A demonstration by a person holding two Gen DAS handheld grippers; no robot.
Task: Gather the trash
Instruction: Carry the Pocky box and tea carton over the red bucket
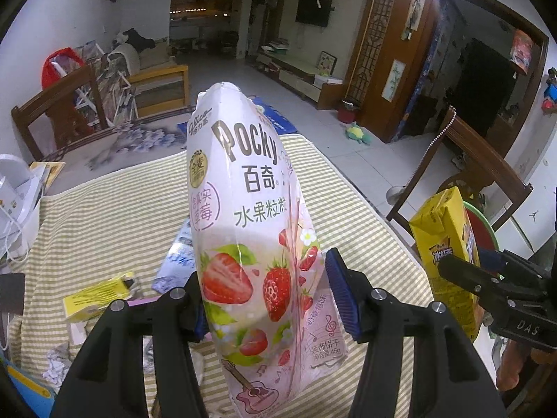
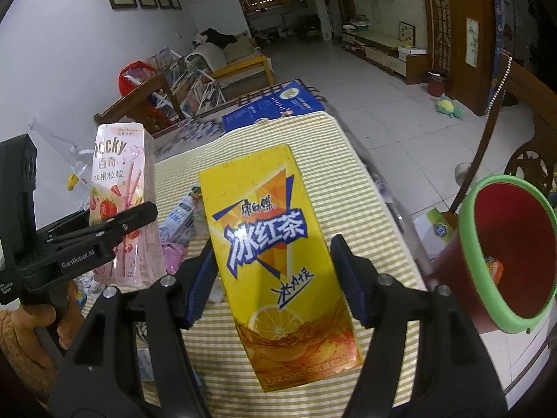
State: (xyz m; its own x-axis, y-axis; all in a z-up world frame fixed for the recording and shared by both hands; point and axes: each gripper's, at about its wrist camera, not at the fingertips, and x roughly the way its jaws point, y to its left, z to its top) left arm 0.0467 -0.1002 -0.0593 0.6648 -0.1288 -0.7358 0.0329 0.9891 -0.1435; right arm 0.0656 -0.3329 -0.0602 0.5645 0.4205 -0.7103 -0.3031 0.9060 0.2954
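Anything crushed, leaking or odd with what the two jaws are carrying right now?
The pink Pocky box in the left gripper looks dented and bowed along its sides. The yellow tea carton in the right gripper looks intact; no spill shows.

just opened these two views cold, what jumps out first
The pink Pocky strawberry box fills the middle of the left wrist view, clamped upright in the left gripper above the striped tablecloth. In the right wrist view the yellow iced tea carton sits in the right gripper, with a red bin with a green rim open at the right edge.
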